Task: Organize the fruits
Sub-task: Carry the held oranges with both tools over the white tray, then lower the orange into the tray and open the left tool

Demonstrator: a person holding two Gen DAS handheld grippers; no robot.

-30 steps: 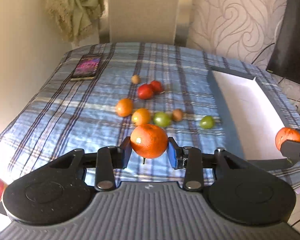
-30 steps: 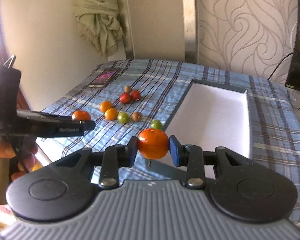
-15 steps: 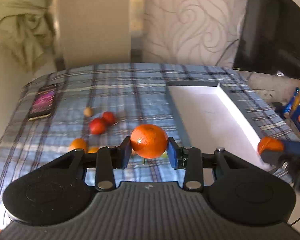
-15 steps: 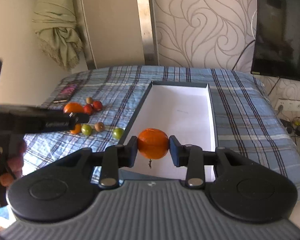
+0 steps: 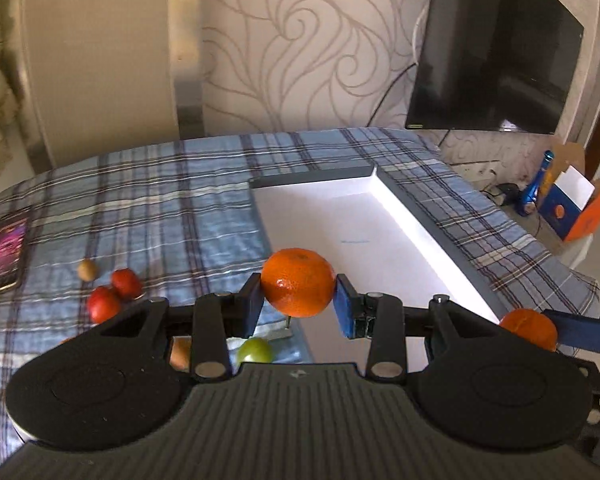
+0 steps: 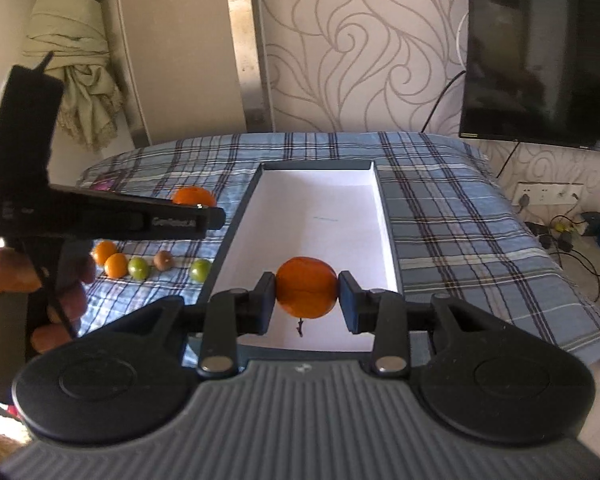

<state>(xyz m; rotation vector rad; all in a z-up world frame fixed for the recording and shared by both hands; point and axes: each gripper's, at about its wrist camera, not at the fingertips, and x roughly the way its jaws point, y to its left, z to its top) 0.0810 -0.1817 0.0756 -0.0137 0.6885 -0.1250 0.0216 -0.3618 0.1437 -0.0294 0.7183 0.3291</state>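
Mandarins (image 5: 298, 288) (image 6: 306, 286) clamped in both hand-held grippers (image 5: 298, 298) (image 6: 306, 300); lower well inside white tray (image 6: 384, 216) before releasing.

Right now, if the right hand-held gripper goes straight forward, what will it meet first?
Probably the white tray: its floor lies beyond the held orange. Nothing else shows in that line, though depth is uncertain.

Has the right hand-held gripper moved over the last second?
Yes. The right hand-held gripper, shut on a round orange tangerine, swung right: it now sits centred over the white rectangular tray.
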